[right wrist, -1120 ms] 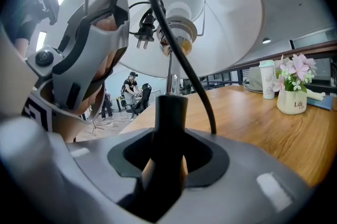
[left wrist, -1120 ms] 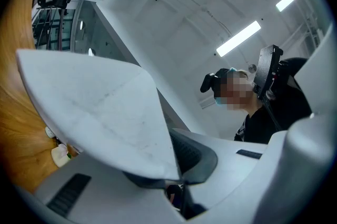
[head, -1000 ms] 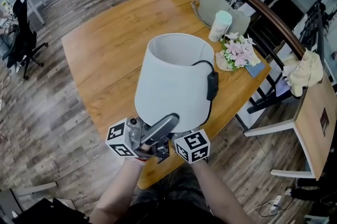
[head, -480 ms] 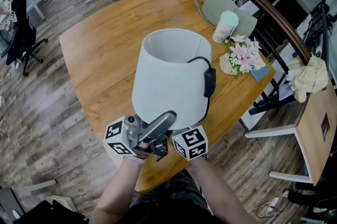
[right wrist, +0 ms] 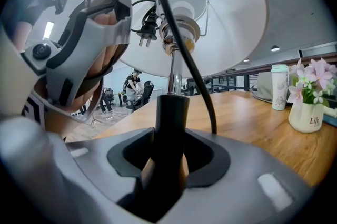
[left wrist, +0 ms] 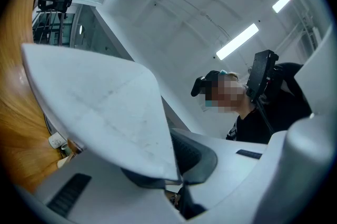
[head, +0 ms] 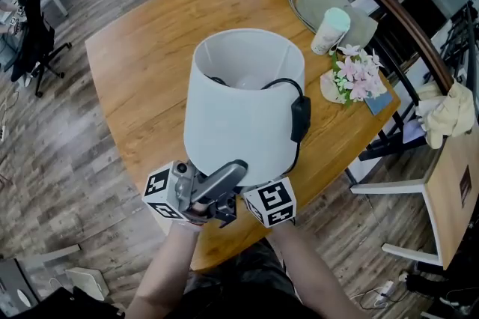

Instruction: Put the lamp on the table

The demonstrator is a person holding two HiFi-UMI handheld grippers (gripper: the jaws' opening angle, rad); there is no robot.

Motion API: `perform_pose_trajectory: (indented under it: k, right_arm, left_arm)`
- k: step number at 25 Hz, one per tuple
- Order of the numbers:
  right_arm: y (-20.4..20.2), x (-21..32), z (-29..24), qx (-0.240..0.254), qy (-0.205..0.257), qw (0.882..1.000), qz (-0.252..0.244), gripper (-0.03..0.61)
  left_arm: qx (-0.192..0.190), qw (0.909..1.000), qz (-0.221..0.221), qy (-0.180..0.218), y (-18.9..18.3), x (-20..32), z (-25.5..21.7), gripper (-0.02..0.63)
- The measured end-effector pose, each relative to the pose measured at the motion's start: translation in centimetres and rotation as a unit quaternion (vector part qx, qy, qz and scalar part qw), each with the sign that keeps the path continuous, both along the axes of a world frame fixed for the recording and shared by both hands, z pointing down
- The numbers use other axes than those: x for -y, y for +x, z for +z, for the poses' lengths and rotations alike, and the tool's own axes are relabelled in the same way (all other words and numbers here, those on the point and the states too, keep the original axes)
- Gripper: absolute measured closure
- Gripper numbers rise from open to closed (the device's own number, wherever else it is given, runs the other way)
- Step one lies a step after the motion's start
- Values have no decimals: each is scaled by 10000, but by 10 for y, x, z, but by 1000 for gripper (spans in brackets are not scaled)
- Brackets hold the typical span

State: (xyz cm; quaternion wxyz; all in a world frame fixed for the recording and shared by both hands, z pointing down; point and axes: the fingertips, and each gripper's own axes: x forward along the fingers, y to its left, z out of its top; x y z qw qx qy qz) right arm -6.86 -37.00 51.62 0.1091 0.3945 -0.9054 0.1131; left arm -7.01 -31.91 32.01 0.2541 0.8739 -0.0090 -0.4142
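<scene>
Head view gives us the lamp (head: 239,115) upright over the near edge of the wooden table (head: 150,48). Its white shade (head: 224,141) opens toward us, and its black cord (head: 281,84) is draped over the right rim with the switch (head: 301,119) hanging down the side. Its foot is hidden from us. Our right gripper (right wrist: 169,162) is clamped on the dark stem (right wrist: 169,118) below the bulb socket. Our left gripper (left wrist: 176,165), tilted upward, pinches the shade's lower rim. The plug (right wrist: 147,28) dangles inside the shade. At the table's far right stand a lidded cup (head: 331,29) and a pot of pink flowers (head: 355,78), well apart from the lamp.
</scene>
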Motion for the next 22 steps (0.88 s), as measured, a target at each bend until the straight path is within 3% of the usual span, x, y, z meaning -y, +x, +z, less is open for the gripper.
perform_pose_trajectory:
  k: [10, 17, 22]
  right_arm:
    - [9, -20, 5, -505, -59, 9986, 154, 376]
    - [20, -42, -6, -437, 59, 9987, 259, 378]
    - [23, -56, -11, -502, 162, 9982, 289, 380]
  left_arm:
    - [249, 9994, 107, 215, 15, -27, 7, 612]
    - [87, 9998, 10, 173, 6, -33, 11, 614]
    - [193, 9995, 124, 238, 14, -43, 14, 614]
